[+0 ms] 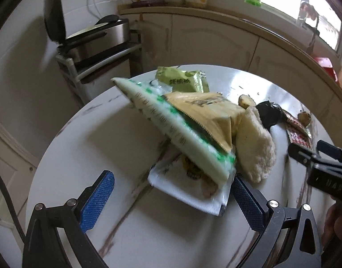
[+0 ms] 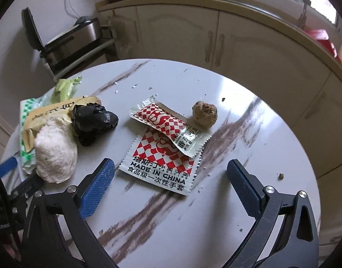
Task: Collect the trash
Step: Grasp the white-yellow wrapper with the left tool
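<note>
1. Your right gripper [image 2: 171, 185] is spread wide and empty, straddling the near edge of the red-checked glove packet [image 2: 162, 163]; your left gripper [image 1: 173, 197] gapes too, beside the wrapper pile [image 1: 182, 134].
2. Come in low and pinch the serrated edge.
3. The packet lies flat on the table [image 2: 249, 145], long axis running away from you, slightly rightward.

black tool [image 2: 171, 186], blue ridged pads [image 2: 97, 187], silver screws
</note>
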Available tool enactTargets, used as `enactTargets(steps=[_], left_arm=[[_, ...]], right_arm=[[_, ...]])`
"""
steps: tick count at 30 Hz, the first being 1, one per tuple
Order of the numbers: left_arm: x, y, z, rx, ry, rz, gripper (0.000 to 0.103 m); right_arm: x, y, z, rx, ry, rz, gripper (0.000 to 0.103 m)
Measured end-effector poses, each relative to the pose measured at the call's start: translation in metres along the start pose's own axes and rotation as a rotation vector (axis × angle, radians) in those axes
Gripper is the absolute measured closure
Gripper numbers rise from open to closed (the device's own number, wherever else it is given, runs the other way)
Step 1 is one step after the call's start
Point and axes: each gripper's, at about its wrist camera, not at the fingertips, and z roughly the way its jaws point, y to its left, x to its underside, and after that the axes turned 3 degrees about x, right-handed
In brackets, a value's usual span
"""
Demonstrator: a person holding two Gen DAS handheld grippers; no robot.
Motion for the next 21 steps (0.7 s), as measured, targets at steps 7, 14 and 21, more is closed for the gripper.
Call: enactTargets(steps=[7,14,21], left_arm=[[-0.006,0.001,0.009,0.059,-0.05,0.022,0.049],[0.013,0.014,0.003,0.149,-0.061,0.009,0.067],[0.036,0.034,-0.018,0.188,-0.072,-0.034,0.072]], right_arm=[[0.004,0.009,-0.004,0.004,-0.036,-0.048,0.021],[0.007,0.008,-0.011,-0.015,-0.059,-0.082,0.05],[0.017,-0.013,-0.021,-0.063,-0.049,-0.062,0.086]])
